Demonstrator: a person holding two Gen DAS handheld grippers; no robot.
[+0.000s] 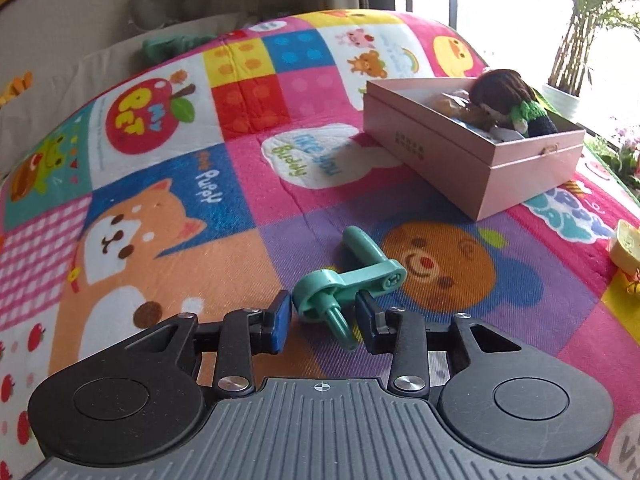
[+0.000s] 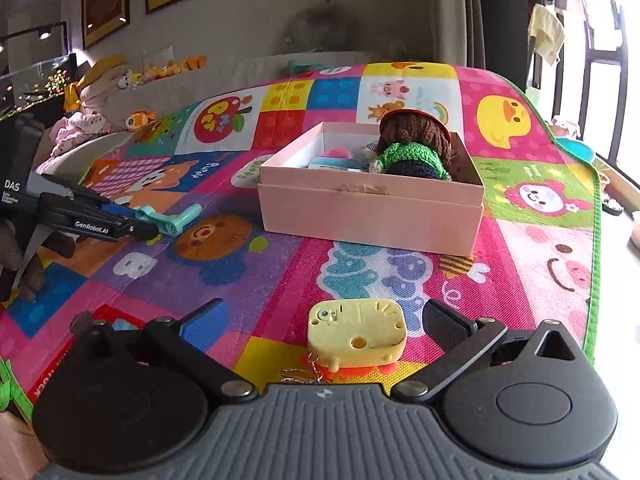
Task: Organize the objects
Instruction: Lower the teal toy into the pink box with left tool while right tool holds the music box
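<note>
Cartoon mat (image 1: pixel 248 184), teal crank (image 1: pixel 352 284) (plastic)

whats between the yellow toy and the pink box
Nothing but bare play mat with its cloud print, as the right wrist view shows: the yellow toy sits between the open right gripper, short of the pink box.

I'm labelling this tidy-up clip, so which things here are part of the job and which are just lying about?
Part of the job:
- teal crank handle, between the open left gripper fingers
- yellow toy, between the open right gripper fingers
- pink box, with the knitted doll inside

Lying about:
- play mat
- plush toys along the back
- potted plant
</note>
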